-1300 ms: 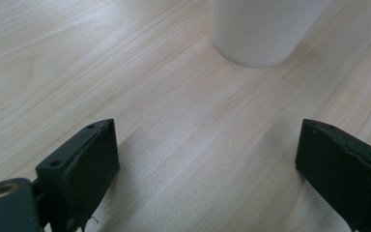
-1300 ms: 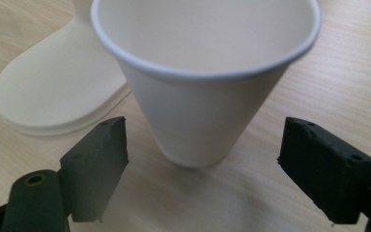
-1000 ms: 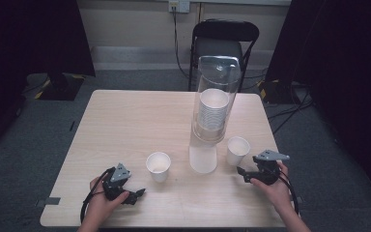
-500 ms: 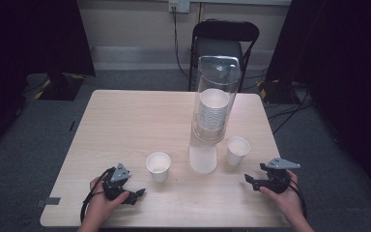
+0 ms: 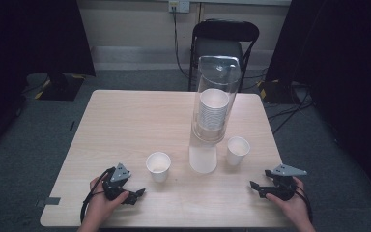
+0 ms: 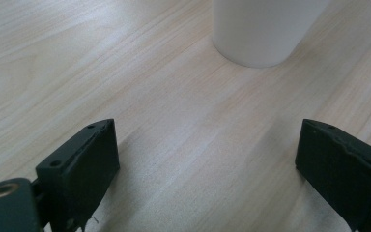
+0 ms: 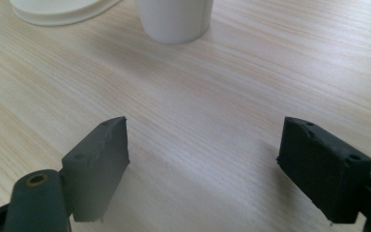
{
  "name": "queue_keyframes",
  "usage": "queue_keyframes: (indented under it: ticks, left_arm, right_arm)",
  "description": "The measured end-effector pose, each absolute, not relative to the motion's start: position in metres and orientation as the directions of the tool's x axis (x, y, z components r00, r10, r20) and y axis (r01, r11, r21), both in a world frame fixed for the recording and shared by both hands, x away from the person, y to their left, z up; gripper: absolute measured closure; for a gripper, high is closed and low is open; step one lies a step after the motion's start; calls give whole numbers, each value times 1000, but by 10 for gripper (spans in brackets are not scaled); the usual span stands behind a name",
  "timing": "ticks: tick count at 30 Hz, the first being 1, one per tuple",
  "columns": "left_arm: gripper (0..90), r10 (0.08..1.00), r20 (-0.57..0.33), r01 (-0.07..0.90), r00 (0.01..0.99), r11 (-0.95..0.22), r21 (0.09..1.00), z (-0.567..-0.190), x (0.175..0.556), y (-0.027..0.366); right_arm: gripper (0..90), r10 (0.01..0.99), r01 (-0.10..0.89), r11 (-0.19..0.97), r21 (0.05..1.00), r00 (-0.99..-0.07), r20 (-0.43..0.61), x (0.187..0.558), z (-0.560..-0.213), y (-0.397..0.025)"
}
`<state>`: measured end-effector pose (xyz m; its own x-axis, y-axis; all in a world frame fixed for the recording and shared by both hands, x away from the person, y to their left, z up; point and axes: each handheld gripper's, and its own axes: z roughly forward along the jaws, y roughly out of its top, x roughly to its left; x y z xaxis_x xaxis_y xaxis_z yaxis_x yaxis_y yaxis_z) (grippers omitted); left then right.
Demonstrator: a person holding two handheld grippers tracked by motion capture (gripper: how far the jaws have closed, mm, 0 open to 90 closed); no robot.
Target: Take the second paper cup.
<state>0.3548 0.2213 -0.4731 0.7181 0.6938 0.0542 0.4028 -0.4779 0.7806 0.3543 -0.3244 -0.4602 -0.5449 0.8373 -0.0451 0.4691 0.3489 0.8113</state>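
Near the table's front edge both grippers are resting low with jaws spread wide and nothing between them. Ahead of the left gripper (image 5: 134,195) a white paper cup (image 5: 158,166) is standing upright, up and slightly to its right, close by; in the left gripper view its base (image 6: 265,29) is sitting just beyond the jaws, right of centre. Forward and left of the right gripper (image 5: 257,187) a second cup (image 5: 237,150) is waiting, somewhat farther off, beside the dispenser base (image 5: 203,159). Judging by the gaps, the left hand is lying nearer its cup, so a short forward push should be enough there.
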Motion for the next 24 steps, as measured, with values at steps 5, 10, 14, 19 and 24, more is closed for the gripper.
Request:
queue_keyframes:
  ticks: [5, 10, 14, 19, 24]
  left_arm:
    - [77, 694, 54, 403, 718, -478, 781, -473, 355, 221]
    - [77, 694, 53, 403, 718, -477, 781, -473, 355, 221]
    - [77, 694, 54, 403, 718, -478, 781, -473, 355, 221]
    - [77, 694, 54, 403, 718, -477, 781, -473, 355, 221]
    - [77, 694, 54, 403, 718, -477, 781, -473, 355, 221]
  right_arm:
    - [176, 833, 474, 353, 807, -551, -41, 351, -461, -331]
    - [176, 817, 474, 383, 793, -574, -51, 348, -462, -334]
    - [176, 813, 473, 389, 791, -580, -53, 345, -462, -336]
    - [169, 800, 459, 417, 785, -596, -76, 343, -462, -339]
    - [150, 788, 451, 433, 781, -610, -84, 343, -462, -339]
